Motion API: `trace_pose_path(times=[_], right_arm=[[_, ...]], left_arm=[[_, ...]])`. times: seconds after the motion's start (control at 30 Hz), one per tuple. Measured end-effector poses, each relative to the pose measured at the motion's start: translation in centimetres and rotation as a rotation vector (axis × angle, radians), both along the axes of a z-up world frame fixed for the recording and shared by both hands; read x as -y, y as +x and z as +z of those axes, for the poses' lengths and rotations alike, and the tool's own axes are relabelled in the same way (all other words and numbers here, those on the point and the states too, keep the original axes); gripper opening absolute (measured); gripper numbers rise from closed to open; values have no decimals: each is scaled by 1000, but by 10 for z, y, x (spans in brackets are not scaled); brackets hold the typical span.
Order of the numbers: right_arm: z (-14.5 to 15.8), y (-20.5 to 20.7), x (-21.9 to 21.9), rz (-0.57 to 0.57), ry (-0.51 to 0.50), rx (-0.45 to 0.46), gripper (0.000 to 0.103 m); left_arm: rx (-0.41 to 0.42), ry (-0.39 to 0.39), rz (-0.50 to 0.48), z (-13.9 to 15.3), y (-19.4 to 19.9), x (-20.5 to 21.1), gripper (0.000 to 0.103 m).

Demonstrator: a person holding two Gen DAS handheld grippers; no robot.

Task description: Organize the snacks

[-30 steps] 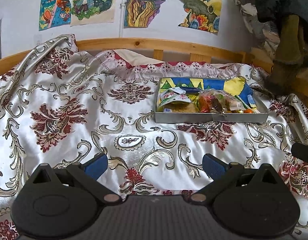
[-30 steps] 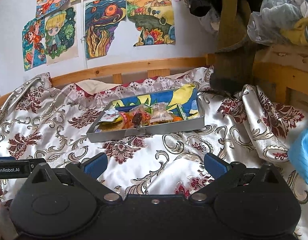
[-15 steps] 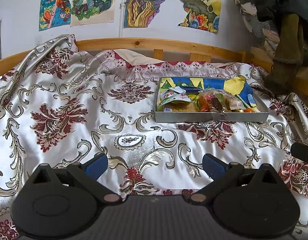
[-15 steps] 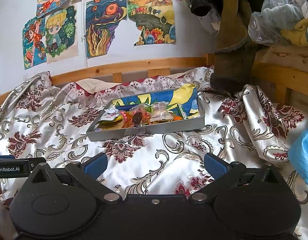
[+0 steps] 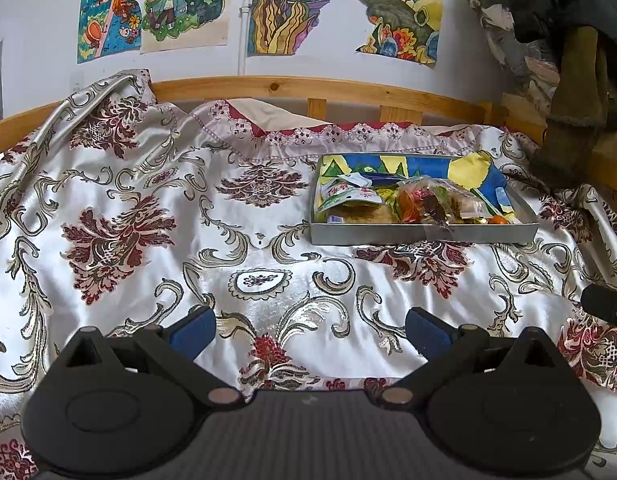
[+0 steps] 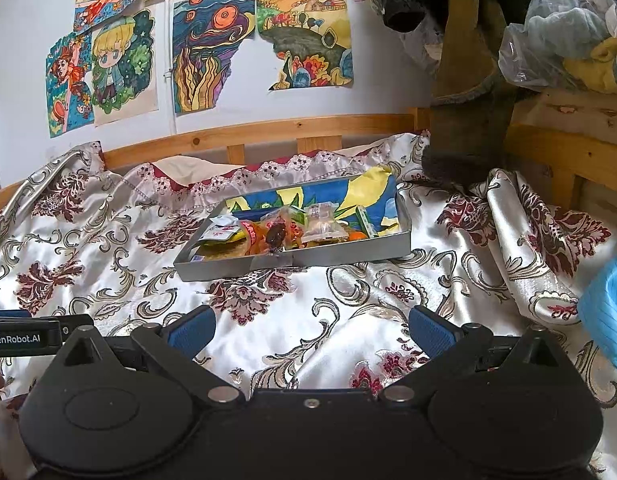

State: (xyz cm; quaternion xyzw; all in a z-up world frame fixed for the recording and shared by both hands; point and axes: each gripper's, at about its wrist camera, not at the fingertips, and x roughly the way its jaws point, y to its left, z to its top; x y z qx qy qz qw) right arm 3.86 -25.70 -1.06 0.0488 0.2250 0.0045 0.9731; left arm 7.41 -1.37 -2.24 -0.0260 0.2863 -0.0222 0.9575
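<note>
here, a shallow grey tray (image 5: 422,235) sits on the bed's satin cover (image 5: 148,216), toward the far right in the left wrist view and near the middle in the right wrist view. the snacks (image 5: 412,206) lie piled inside it along its near wall: a white and green packet (image 5: 348,195) at the left, clear wrapped sweets (image 5: 432,204) in the middle, and something small and orange (image 5: 497,220) at the right. the far half of the tray shows a blue and yellow lining (image 5: 440,166). one clear wrapper seems to hang over the near wall, though the view is too small to be sure.

the left tongs (image 5: 310,330) are spread wide with nothing between the blue pads (image 5: 192,330), low over the near part of the cover and well apart from the tray. the right tongs (image 6: 310,330) are likewise spread and empty, near the front edge of the bed. the left unit's body shows at the left edge of the right wrist view.

coloured drawings (image 6: 212,56) hang on the far wall above a wooden bed rail (image 6: 268,130).
</note>
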Motion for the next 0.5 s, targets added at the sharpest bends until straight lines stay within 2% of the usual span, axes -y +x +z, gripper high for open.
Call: trace_pose_path(times=[0.5], right_arm=[[0, 0, 0, 0, 0, -3, 102]], left_arm=[[-8, 12, -12, -2, -1, 0, 103]])
